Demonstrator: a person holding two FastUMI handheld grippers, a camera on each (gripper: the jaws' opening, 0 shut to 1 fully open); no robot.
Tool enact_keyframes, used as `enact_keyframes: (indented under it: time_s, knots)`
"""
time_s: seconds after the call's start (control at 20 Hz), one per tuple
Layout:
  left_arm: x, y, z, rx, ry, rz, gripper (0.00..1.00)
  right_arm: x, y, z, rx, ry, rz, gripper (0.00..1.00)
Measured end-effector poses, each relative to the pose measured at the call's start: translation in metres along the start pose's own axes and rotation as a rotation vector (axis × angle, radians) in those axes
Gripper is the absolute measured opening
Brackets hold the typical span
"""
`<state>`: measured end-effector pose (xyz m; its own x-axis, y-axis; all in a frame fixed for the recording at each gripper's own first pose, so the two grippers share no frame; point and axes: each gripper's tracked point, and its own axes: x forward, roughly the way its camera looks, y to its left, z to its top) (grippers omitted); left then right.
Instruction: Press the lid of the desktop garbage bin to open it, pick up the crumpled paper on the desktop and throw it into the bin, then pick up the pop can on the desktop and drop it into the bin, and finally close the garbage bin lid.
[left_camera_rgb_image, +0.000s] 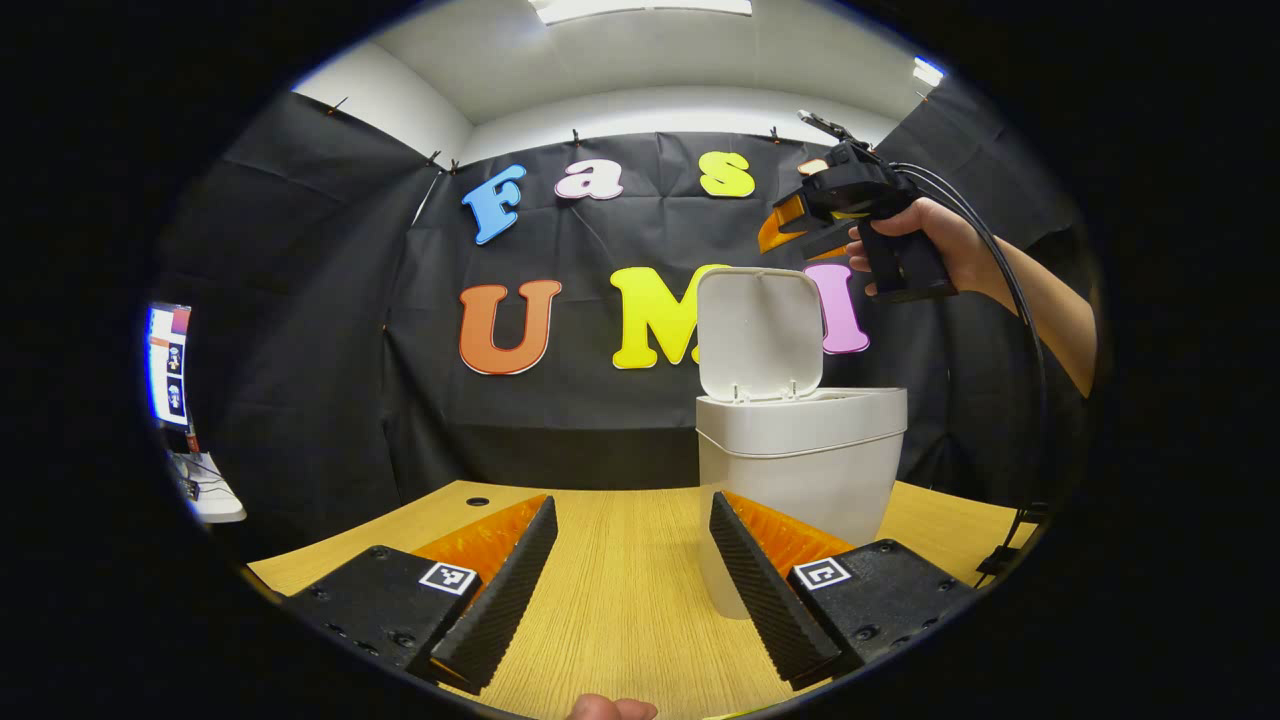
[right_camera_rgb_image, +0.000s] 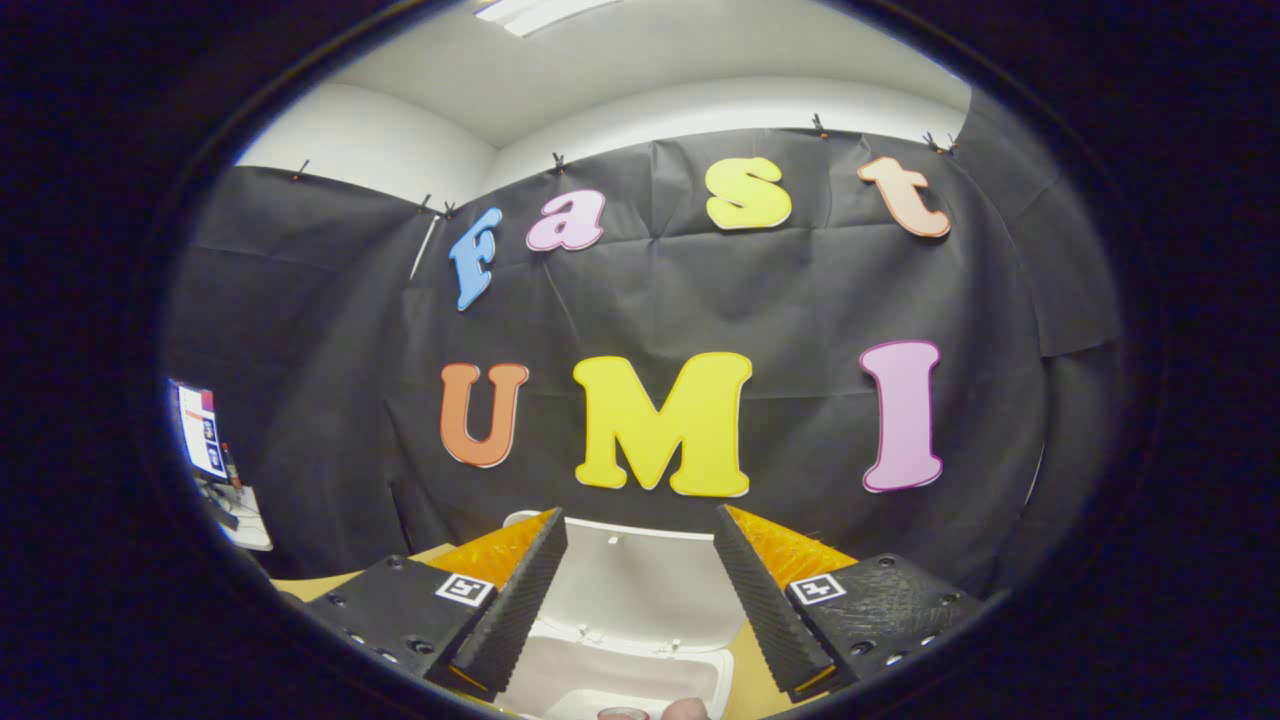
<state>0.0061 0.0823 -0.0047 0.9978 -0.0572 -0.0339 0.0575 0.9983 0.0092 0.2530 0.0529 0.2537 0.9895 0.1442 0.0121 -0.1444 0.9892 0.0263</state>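
Note:
A white desktop bin (left_camera_rgb_image: 800, 460) stands on the wooden table (left_camera_rgb_image: 620, 610), right of centre, its lid (left_camera_rgb_image: 760, 335) swung up and upright. My left gripper (left_camera_rgb_image: 632, 510) is open low over the table, just left of the bin, with nothing between its fingers. A hand holds my right gripper (left_camera_rgb_image: 790, 225) high above the bin's lid. In the right gripper view, the right gripper (right_camera_rgb_image: 640, 520) is open above the bin's mouth (right_camera_rgb_image: 600, 680) and raised lid (right_camera_rgb_image: 640, 580). A small round grey shape (right_camera_rgb_image: 620, 712) lies at the bottom edge; I cannot tell what it is.
A monitor (left_camera_rgb_image: 168, 365) and a white stand are off the table's left side. A small cable hole (left_camera_rgb_image: 478, 501) sits near the table's far left edge. A black cable (left_camera_rgb_image: 1010, 290) runs down from the right gripper along the forearm.

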Motion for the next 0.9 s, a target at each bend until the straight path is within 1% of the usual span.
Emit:
enact_keyframes:
  time_s: [0.15,0.45,0.65,0.85,0.9]
  knots:
    - [-0.001,0.007,0.0,-0.018,0.002,0.011,0.99,0.019,-0.005,0.002,-0.005,-0.007,-0.017,0.91]
    - [-0.002,0.014,-0.001,-0.037,0.004,0.015,0.99,0.047,-0.011,-0.01,0.028,0.03,-0.026,0.91]
    - [-0.002,0.01,-0.001,-0.044,0.007,0.008,0.99,0.053,-0.013,-0.022,0.058,0.067,-0.017,0.92]
    - [-0.002,0.005,0.001,-0.041,0.003,0.0,0.99,0.05,-0.01,-0.024,0.076,0.08,-0.003,0.92]
    - [-0.002,0.004,0.001,-0.04,0.003,-0.003,0.99,0.048,-0.009,-0.024,0.076,0.084,0.001,0.94]
